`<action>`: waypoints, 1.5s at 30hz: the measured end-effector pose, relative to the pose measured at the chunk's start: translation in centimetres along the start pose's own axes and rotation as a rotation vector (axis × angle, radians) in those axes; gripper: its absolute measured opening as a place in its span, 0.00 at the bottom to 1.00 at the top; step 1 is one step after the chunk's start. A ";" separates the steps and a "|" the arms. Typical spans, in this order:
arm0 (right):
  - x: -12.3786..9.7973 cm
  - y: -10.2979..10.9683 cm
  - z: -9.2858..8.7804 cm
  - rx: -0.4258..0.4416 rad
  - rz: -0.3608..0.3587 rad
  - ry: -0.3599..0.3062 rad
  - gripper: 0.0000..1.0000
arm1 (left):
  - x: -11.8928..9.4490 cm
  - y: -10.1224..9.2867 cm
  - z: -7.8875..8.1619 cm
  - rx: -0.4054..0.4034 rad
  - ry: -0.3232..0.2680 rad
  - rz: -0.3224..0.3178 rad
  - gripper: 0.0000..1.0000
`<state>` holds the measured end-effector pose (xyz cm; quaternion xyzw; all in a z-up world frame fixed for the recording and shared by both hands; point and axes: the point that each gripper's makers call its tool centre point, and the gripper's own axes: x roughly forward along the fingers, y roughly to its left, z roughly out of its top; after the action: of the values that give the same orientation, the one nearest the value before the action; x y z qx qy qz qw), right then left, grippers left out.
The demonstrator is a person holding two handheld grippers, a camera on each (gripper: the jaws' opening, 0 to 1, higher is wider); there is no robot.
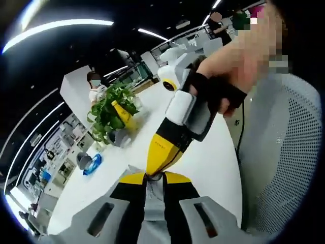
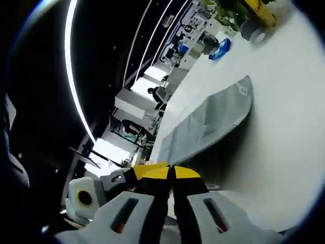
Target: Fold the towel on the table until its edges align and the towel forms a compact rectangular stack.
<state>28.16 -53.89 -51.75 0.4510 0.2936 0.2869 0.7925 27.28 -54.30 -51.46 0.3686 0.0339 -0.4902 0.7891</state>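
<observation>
In the left gripper view the left gripper point(image 1: 155, 175) has its yellow-tipped jaws pressed together on a bunch of grey towel point(image 1: 154, 189) that shows between and below them, lifted clear of the white table point(image 1: 213, 162). The right gripper point(image 1: 163, 152) reaches in from the upper right, held by a person's hand point(image 1: 231, 61), and its yellow jaws come down to the same pinch of cloth, touching the left gripper's tips. Toward the far left edge of the table stand a leafy green plant point(image 1: 109, 109) with a yellow bottle point(image 1: 121, 112) just beside it, a grey roll of tape point(image 1: 121, 137) near the plant's base, and a blue item point(image 1: 92, 163) next to a small grey cup point(image 1: 84, 160) close to that same edge. A white mesh chair back point(image 1: 289, 152) stands off the table's right edge. A seated person point(image 1: 95, 86) is beyond the table's far end. In the right gripper view the right gripper point(image 2: 170, 175) has its jaws closed, the yellow tips meeting on the towel's near end; the cloth point(image 2: 208, 127) stretches away from them as a long grey strip, its far corner resting on the table point(image 2: 284, 127) near the middle and its left side running along the table's left edge. The left gripper point(image 2: 114, 180) shows at lower left, touching the right one at the tips. The tape point(image 2: 254, 30), bottle point(image 2: 259, 7) and blue item point(image 2: 219, 48) sit at the far corner of the table.
</observation>
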 end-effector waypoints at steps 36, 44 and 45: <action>3.4 -12.4 16.6 -0.531 -0.488 -0.003 0.00 | -2.2 2.2 -0.6 -0.408 -0.058 0.014 0.03; 8.3 -17.2 15.7 -0.641 -0.563 0.185 0.08 | -2.8 2.7 -1.1 -0.524 -0.072 0.026 0.03; 8.4 -17.9 15.3 -0.665 -0.577 0.240 0.09 | -2.8 2.7 -1.1 -0.529 -0.074 0.027 0.03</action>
<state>48.18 -63.87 -62.85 0.0354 0.3888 0.1833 0.9022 28.32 -50.89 -49.68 0.1318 0.1269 -0.4669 0.8652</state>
